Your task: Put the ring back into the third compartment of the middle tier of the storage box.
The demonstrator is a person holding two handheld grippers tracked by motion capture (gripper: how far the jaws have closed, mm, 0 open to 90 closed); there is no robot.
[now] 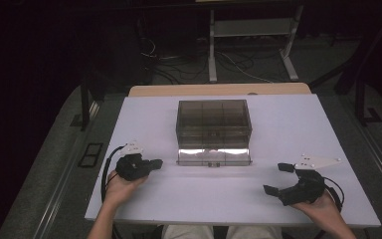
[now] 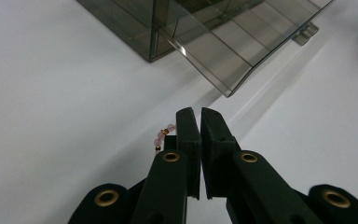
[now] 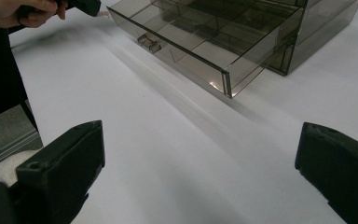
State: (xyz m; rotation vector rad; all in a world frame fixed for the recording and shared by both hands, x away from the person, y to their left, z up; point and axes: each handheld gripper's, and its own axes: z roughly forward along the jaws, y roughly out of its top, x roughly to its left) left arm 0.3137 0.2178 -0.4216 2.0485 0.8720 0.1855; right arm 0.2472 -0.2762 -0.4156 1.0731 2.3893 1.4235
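while clamping a bead string (image 2: pixel 162 136), left gripper (image 2: pixel 199 114) closed

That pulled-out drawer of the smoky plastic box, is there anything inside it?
The drawer stands open, split by dividers into compartments, and those that show look empty. Glare hides part of its floor. A beaded bracelet is pinched in the left gripper, outside the drawer.

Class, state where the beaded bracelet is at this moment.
In the left gripper view, the beaded bracelet hangs from the shut left gripper, above the white table, short of the open drawer of the smoky box.
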